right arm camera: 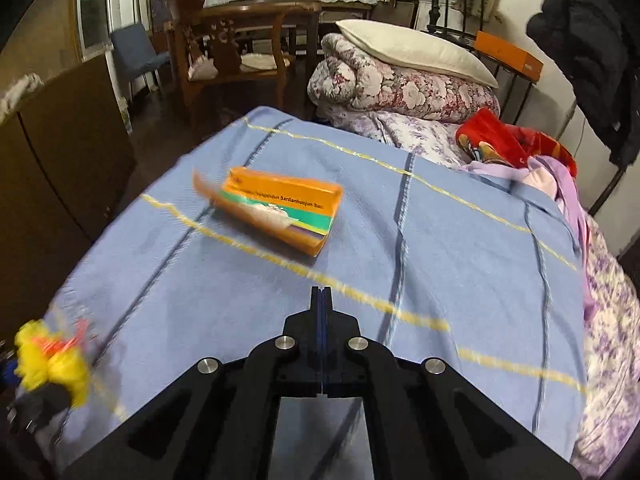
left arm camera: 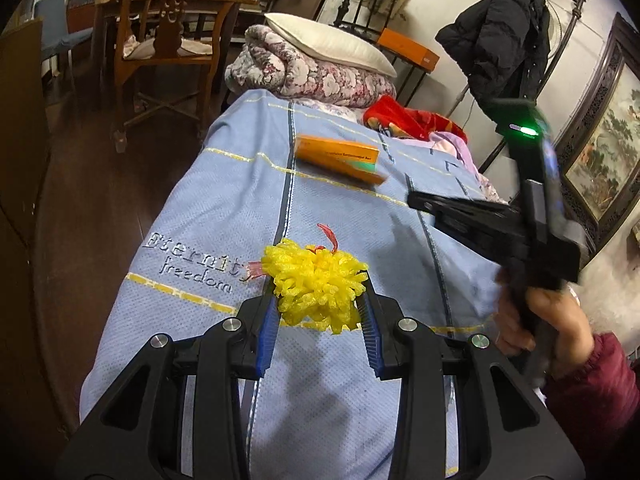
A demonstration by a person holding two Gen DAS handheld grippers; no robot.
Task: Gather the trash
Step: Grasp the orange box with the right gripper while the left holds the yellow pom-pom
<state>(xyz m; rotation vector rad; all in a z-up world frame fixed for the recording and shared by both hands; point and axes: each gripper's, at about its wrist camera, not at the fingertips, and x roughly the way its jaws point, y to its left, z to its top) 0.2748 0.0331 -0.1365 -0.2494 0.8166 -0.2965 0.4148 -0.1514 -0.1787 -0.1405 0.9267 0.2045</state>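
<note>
Left wrist first: left hand-held gripper clamped on yellow foam net, light, squashy, just above blue bedspread. Right wrist next: right hand-held gripper pinched shut, empty; orange box beyond on bedspread, light, crushable; best gripped across the flat faces.

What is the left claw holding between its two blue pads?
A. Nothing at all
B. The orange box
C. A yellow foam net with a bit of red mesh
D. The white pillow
C: in the left wrist view, the left claw is closed on the yellow foam net, while the orange box lies apart on the blue blanket.
</note>
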